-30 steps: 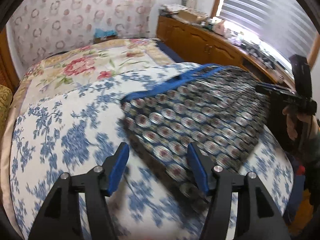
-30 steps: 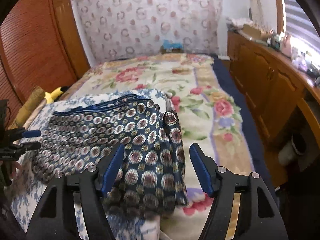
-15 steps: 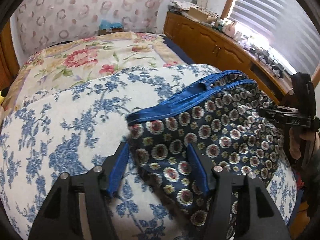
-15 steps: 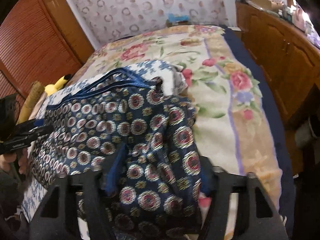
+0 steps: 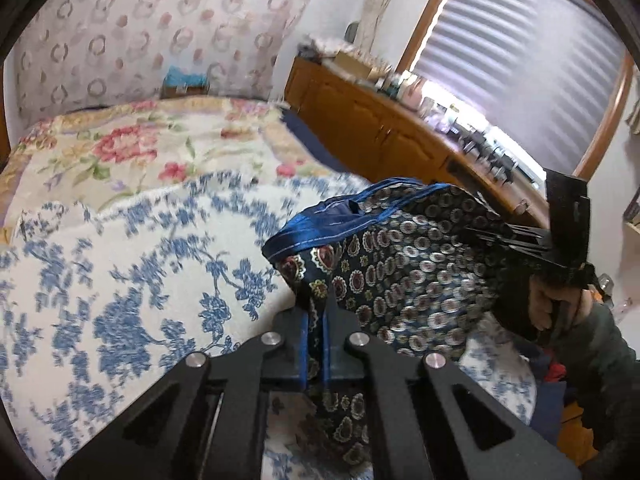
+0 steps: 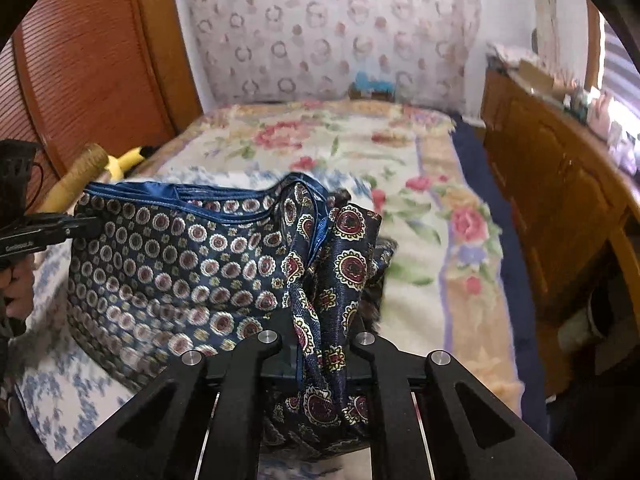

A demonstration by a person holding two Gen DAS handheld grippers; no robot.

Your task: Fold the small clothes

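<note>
The left hand-held gripper (image 5: 316, 320), black with blue finger pads, is pressed together on a corner of the dark navy silky garment printed with red-and-cream medallions (image 5: 404, 268); the cloth runs down between its two pads and hangs out below them. The right hand-held gripper (image 6: 320, 344), of the same make, pinches the opposite corner of that garment (image 6: 180, 264), with a bunched fold of the fabric gathered between its fingers and spilling over them.

The garment is stretched between the two hand-held grippers, lifted at both ends, over the white cover with a blue flower print (image 5: 120, 280) that lies on the near part of the bed. Its shiny plain blue waistband (image 5: 320, 232) forms the upper edge and sags a little in the middle. Whether the lower part of the cloth touches the cover cannot be told.

In the left wrist view the right hand-held gripper (image 5: 516, 240) shows at the far side of the garment, held by a hand (image 5: 548, 304). In the right wrist view the left hand-held gripper (image 6: 60, 226) shows at the garment's left edge.

Beyond the blue-printed cover lies a cream bedspread with pink roses (image 6: 320, 140). A wooden cabinet with panelled doors (image 6: 560, 200) stands along the right of the bed, its top crowded with small items, under a window blind (image 5: 520, 60). A yellow roll (image 6: 76, 176) lies at the bed's left side near a brown slatted door (image 6: 80, 60).
</note>
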